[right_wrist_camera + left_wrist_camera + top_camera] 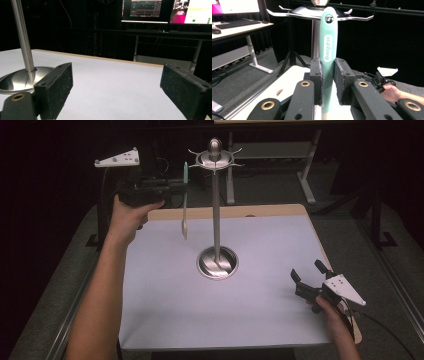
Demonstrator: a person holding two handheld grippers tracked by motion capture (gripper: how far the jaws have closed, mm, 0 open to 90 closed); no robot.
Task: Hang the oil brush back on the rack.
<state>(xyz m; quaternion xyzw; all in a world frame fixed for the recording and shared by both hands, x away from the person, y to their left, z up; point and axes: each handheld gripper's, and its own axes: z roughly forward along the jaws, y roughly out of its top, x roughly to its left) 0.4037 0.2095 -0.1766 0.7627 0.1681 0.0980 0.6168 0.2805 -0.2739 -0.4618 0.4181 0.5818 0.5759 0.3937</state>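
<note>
Two grippers are ours. At ten o'clock of the table (pixel 165 310), our left gripper (pixel 184 182) pinches the teal handle of a utensil (pixel 328 50), upright, its hanging hole level with the hooks of the steel stand (pixel 216 210). At four o'clock our right gripper (pixel 307 272) rests near the table's edge, jaws spread wide, holding nothing.

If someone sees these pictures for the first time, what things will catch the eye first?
The tall metal stand rises from the middle of the white table, with a ring of hooks at its top. The left gripper, raised at the far left near those hooks, is shut on the handle of a mint-green utensil that hangs down. The right gripper rests at the near right edge, jaws wide open.
</note>
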